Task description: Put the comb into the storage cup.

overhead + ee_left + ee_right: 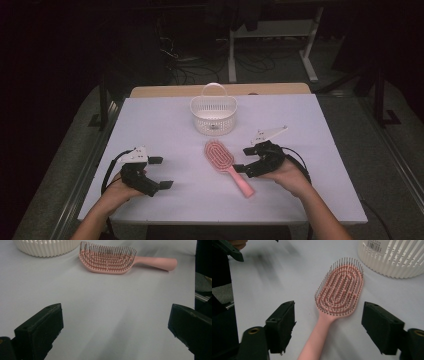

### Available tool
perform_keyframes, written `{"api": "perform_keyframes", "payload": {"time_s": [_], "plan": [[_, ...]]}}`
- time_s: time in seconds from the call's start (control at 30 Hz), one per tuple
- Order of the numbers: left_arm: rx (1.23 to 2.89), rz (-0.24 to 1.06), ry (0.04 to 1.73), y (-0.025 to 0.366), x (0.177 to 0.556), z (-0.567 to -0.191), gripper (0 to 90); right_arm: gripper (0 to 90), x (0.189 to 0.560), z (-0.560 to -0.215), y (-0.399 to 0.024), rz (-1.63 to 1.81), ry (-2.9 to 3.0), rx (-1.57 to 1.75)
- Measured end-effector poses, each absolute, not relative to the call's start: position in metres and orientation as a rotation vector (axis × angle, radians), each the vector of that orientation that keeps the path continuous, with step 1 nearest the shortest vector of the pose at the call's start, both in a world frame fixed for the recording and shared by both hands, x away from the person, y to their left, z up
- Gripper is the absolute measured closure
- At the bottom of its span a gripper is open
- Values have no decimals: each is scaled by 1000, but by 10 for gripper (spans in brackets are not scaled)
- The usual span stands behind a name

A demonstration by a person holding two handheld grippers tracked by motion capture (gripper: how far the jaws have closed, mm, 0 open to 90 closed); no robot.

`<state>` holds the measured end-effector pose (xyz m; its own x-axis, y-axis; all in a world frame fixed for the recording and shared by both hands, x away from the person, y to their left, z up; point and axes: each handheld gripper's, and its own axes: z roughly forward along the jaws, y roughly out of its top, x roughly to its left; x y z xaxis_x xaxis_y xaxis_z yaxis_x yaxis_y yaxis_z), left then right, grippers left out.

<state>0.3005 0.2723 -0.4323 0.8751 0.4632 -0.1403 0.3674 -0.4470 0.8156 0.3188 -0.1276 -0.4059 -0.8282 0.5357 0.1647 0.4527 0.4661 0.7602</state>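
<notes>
A pink hairbrush (220, 155) lies bristles up in the middle of the white table (160, 120), its handle pointing toward the person's near right. My right gripper (244, 159) sits at the brush's right side. In the right gripper view its jaws stand apart on either side of the brush handle (322, 330) without touching it, so my right gripper (328, 322) is open. My left gripper (161, 172) rests at the near left, open and empty. In the left gripper view the hairbrush (107, 258) lies well beyond my left gripper (115, 325).
A white slatted basket (213, 112) with a hoop handle stands behind the brush at the table's centre back; its wall shows in the left gripper view (45, 247) and the right gripper view (394, 257). Dark floor, cables and desk legs surround the table.
</notes>
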Motion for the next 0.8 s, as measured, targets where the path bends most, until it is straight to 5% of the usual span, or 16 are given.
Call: {"api": "perform_keyframes", "payload": {"time_s": [0.8], "plan": [[2089,130,600,273,300,-433,0,825,311,-413,-123,1264,2736,802]]}}
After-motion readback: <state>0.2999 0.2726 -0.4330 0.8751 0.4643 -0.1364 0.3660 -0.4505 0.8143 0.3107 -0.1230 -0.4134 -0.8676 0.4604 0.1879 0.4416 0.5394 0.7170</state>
